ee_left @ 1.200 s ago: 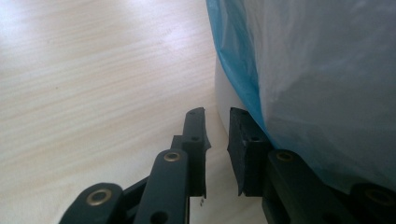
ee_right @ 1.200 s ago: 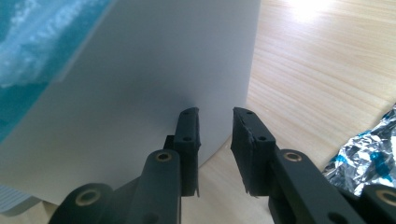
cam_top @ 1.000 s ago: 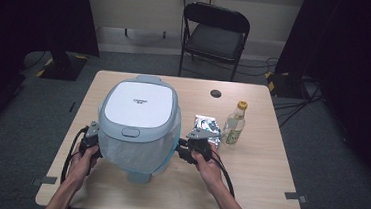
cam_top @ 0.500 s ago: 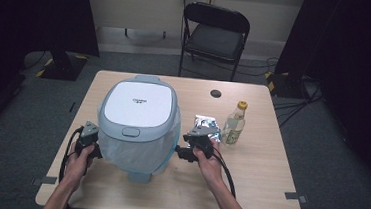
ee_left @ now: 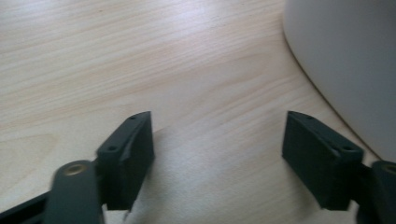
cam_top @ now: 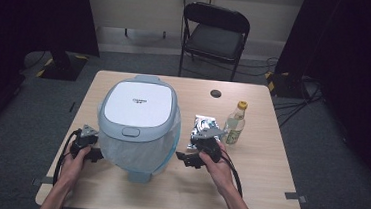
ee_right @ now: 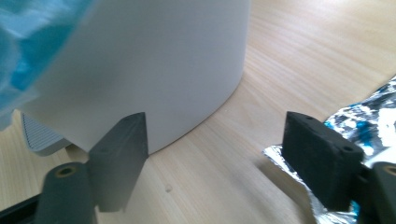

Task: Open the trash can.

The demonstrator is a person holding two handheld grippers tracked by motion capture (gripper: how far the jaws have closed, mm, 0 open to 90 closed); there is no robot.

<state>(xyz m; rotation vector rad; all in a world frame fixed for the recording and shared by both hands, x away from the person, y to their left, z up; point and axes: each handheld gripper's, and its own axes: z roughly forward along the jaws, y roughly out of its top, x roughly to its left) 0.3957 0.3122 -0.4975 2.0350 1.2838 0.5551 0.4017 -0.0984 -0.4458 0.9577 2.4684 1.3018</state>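
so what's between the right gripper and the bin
Nothing: in the right gripper view, bare table lies between the open right gripper and the bin. The foil packet lies on its far side.

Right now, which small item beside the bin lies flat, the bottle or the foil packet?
The foil packet lies flat; the bottle stands upright beside it.

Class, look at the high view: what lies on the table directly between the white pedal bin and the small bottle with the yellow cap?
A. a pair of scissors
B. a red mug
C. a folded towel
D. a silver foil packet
D: a crinkled silver foil packet lies on the table between the bin and the bottle.
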